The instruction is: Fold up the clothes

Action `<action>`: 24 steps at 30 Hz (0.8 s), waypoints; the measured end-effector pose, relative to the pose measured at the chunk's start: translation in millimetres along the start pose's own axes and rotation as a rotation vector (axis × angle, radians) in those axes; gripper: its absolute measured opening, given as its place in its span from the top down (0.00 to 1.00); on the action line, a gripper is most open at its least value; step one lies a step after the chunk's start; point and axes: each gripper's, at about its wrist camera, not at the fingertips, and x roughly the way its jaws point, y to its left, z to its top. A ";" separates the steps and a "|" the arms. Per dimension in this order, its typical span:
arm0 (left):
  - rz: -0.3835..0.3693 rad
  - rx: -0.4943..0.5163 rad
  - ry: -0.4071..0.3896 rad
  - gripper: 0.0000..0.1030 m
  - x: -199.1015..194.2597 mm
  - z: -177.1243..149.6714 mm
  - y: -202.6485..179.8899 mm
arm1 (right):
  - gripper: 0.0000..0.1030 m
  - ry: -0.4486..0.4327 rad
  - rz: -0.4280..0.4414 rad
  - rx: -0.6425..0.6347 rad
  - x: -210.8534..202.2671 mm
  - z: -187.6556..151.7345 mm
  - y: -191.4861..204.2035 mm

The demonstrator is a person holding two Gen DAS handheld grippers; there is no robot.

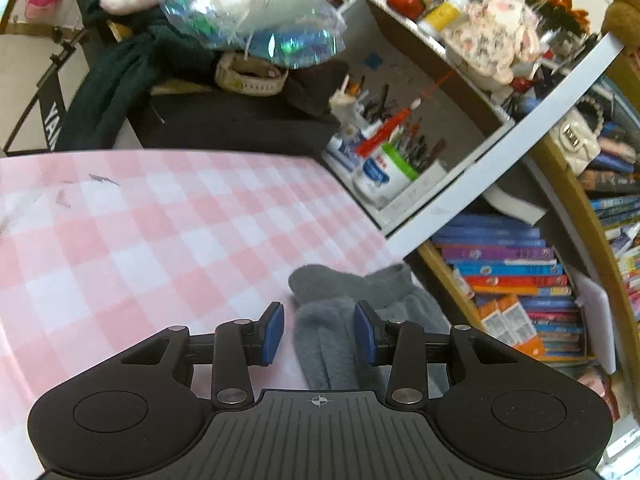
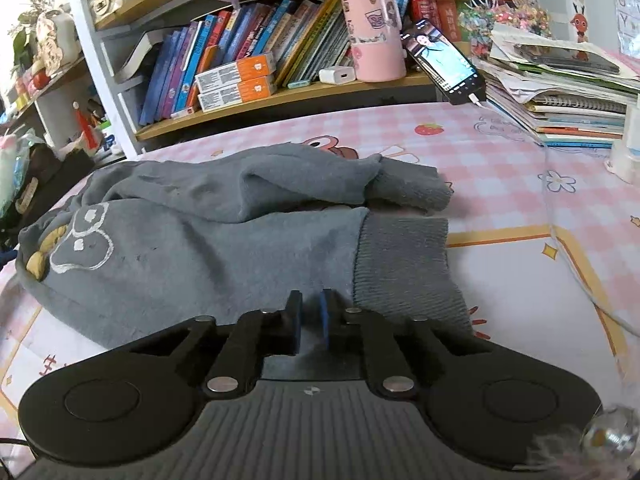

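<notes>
Sweater (image 2: 192, 240), grey, lies crumpled on the pink checked cloth (image 2: 520, 184); white cartoon outline at its 9 o'clock end, ribbed cuff (image 2: 404, 260) at 3 o'clock. A second sleeve is folded across the top toward 1 o'clock. Bookshelf (image 2: 256, 92) runs behind at 12 o'clock, with a pink mug (image 2: 374, 32) on it and a phone (image 2: 444, 60) propped beside.

Right gripper (image 2: 313, 316): jaws nearly together at the sweater's near edge, beside the cuff; cannot tell if fabric is pinched.

Left gripper (image 1: 319, 332): jaws wide apart, holding nothing, poised over a grey fold of the sweater (image 1: 340, 320) at the cloth's 4 o'clock corner.
</notes>
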 end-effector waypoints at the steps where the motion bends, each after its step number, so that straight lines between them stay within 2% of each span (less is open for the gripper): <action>1: -0.019 -0.002 0.021 0.63 5.3 -0.4 -0.7 | 0.93 -0.001 -0.005 -0.009 0.2 0.0 0.8; 4: -0.060 -0.029 0.082 0.68 23.0 -2.1 -0.5 | 0.93 -0.001 -0.015 -0.031 0.8 0.0 3.5; 6: -0.084 -0.043 0.109 0.87 33.4 -2.4 0.5 | 0.93 0.001 -0.012 -0.029 1.8 0.9 2.2; 9: -0.095 -0.019 0.141 0.92 43.4 -0.2 -2.9 | 0.93 0.004 -0.020 -0.045 4.6 3.2 4.3; 11: -0.087 0.037 0.093 0.94 31.4 5.9 -10.1 | 0.93 0.005 -0.036 -0.071 7.1 4.7 8.5; 14: -0.134 0.055 -0.036 0.94 -9.0 11.0 -8.7 | 0.93 0.008 -0.041 -0.093 10.7 5.7 12.8; 20: -0.007 0.091 -0.017 0.94 -59.7 -10.1 22.7 | 0.93 0.016 -0.013 -0.130 20.7 10.4 21.7; 22: 0.034 0.111 0.047 0.92 -65.6 -15.4 33.5 | 0.93 0.018 -0.004 -0.137 24.1 12.7 23.2; 24: 0.056 0.135 0.080 0.85 -72.3 -17.6 38.3 | 0.93 0.021 -0.005 -0.148 27.2 14.9 25.4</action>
